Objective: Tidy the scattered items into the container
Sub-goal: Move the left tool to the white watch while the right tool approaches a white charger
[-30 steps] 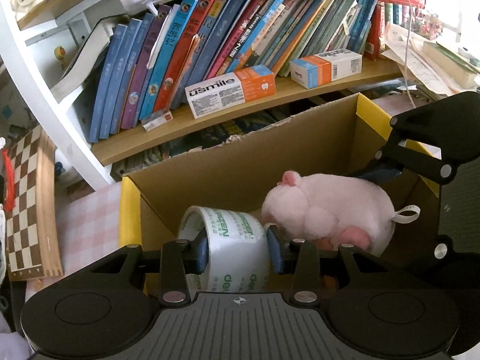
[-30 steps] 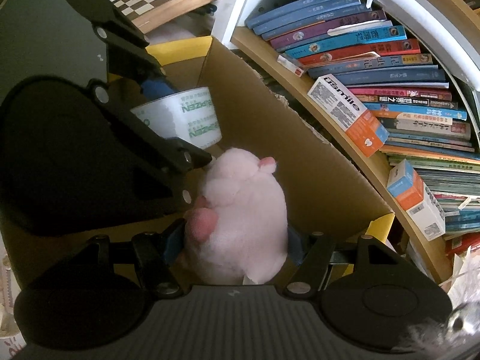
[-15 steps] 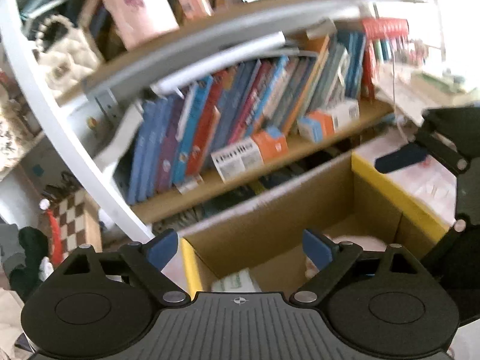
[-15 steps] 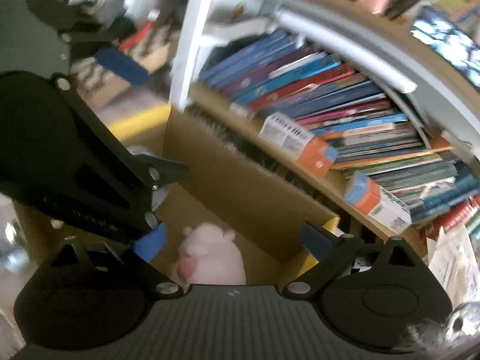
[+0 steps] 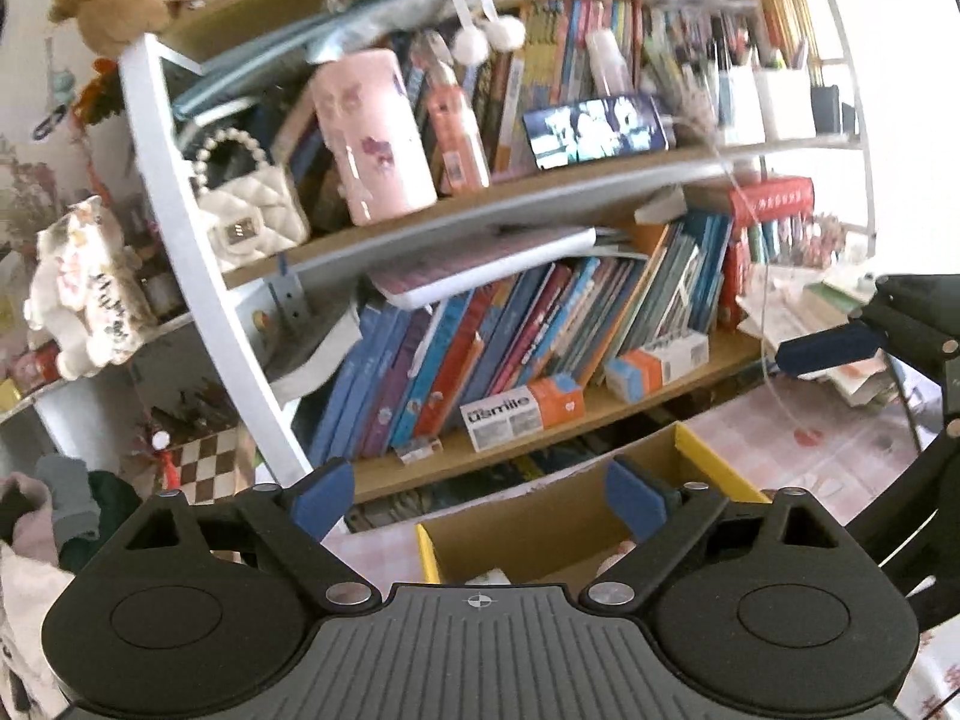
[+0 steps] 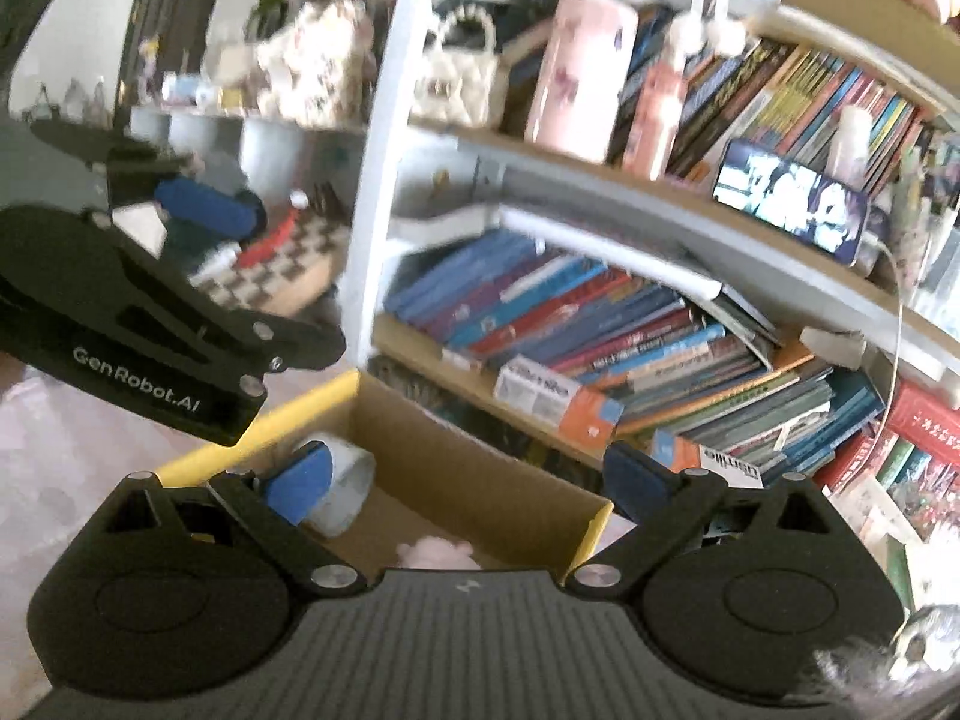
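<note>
The cardboard box [image 6: 468, 480] with yellow flaps sits on the table below both grippers. Inside it lie the white roll of tape [image 6: 345, 489] and the pink plush toy [image 6: 435, 552]. In the left wrist view only the box's far wall [image 5: 540, 525] and slivers of the tape [image 5: 489, 577] and plush [image 5: 618, 555] show. My left gripper [image 5: 480, 495] is raised above the box, open and empty. My right gripper [image 6: 465, 477] is also lifted, open, with nothing between its blue pads.
A white bookshelf [image 5: 198, 300] packed with books stands right behind the box. Toothpaste cartons [image 5: 522, 411] lie on its low shelf. A chessboard [image 5: 210, 468] leans at the left. The table carries a pink checked cloth [image 5: 840, 438]. Paper piles [image 5: 804, 306] lie at the right.
Both grippers opened, releasing the tape roll and the plush into the box, then rose up and back. The box now sits low in both views.
</note>
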Tool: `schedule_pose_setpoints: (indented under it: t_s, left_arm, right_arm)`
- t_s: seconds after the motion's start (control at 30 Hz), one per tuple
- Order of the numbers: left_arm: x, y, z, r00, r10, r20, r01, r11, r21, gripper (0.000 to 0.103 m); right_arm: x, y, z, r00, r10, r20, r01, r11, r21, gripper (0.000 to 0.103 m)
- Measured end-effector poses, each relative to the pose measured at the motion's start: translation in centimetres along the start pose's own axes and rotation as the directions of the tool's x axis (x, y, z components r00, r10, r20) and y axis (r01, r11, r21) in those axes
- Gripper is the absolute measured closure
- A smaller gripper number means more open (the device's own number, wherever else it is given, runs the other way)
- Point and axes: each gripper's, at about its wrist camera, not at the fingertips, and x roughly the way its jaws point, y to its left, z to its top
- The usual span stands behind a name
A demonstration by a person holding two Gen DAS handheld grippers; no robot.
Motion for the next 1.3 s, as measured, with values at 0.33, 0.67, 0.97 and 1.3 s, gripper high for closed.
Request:
schedule_pose_setpoints:
  t_s: [0.33, 0.67, 0.97, 1.3]
  left_arm:
    - [-5.9, 0.7, -2.3, 0.999, 0.000, 0.038, 0.002, 0.998, -0.055, 0.010]
    - [-8.7, 0.9, -7.6, 0.999, 0.016, -0.041, -0.021, 0.992, -0.124, 0.010]
    - [-8.7, 0.5, -13.2, 0.979, 0.017, -0.205, -0.061, 0.976, -0.211, 0.010]
    - [-7.9, -1.1, -16.6, 0.947, -0.044, -0.317, -0.024, 0.978, -0.209, 0.010]
  right_arm:
    - [-5.5, 0.8, -2.0, 1.000, -0.029, 0.001, 0.029, 0.990, 0.140, 0.005]
    - [-7.4, 3.0, -8.1, 0.981, -0.027, -0.193, 0.068, 0.976, 0.206, 0.005]
    - [-7.4, 4.6, -11.6, 0.952, 0.007, -0.306, 0.085, 0.954, 0.287, 0.005]
    - [-5.8, 7.4, -12.8, 0.933, -0.001, -0.360, 0.073, 0.979, 0.189, 0.008]
